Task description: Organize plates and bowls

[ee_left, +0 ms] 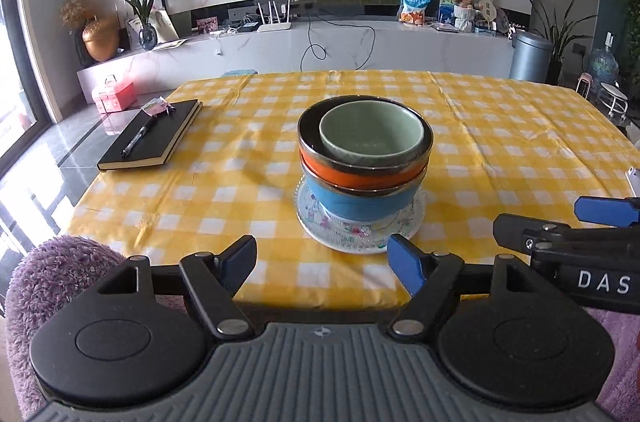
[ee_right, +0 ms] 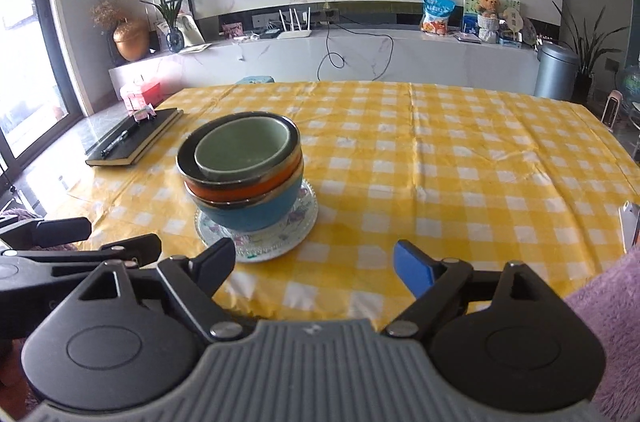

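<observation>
A: We're looking along the left gripper (ee_left: pixel 322 258), jaws spread wide with nothing between them, and the stack sits just ahead, centred on the gap.

B: Agreed. The glass plate (ee_left: pixel 412 222) rests on the yellow checked tablecloth (ee_left: pixel 500 126), carrying the blue bowl (ee_left: pixel 360 200), then the orange bowl (ee_left: pixel 340 172), with the green bowl (ee_left: pixel 370 134) nested on top.

A: From our right gripper (ee_right: pixel 314 262), also spread and empty, that same stack lies ahead and left, the plate's near rim just beyond the left fingertip.

B: Neither claw touches the dishes. We see a black notebook (ee_left: pixel 150 136) with a pen (ee_left: pixel 138 136) well off to the stack's left.
</observation>
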A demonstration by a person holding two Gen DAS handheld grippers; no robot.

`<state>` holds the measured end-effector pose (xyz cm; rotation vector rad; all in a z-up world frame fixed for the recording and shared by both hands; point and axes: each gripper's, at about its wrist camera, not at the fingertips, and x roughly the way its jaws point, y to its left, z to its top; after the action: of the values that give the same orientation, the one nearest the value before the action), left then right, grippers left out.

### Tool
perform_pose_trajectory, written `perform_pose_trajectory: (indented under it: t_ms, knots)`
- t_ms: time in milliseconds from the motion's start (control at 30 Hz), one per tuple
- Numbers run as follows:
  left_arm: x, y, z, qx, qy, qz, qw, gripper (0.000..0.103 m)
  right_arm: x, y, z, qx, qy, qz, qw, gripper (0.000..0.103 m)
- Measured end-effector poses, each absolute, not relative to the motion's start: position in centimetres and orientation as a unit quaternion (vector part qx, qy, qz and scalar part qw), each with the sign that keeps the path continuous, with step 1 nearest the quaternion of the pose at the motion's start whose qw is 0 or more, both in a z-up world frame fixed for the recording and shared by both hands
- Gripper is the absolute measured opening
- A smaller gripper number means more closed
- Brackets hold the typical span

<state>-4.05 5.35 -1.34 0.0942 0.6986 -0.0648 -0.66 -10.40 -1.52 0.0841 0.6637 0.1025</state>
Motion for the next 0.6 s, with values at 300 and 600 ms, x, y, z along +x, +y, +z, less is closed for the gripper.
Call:
perform_pose_trajectory:
  t_ms: [300,600]
  knots:
    - [-3.1,6.3,-2.5,0.031,0.362,-0.009,0.932,0.087,-0.3,-10.6,-3.1,0.033,0.342,0.025,0.939,0.088]
    - [-3.2,5.7,-2.8,0.050,0.356,-0.008,0.933,0.087,0.3,-10.6,-3.9,0.032,0.355,0.025,0.934,0.088]
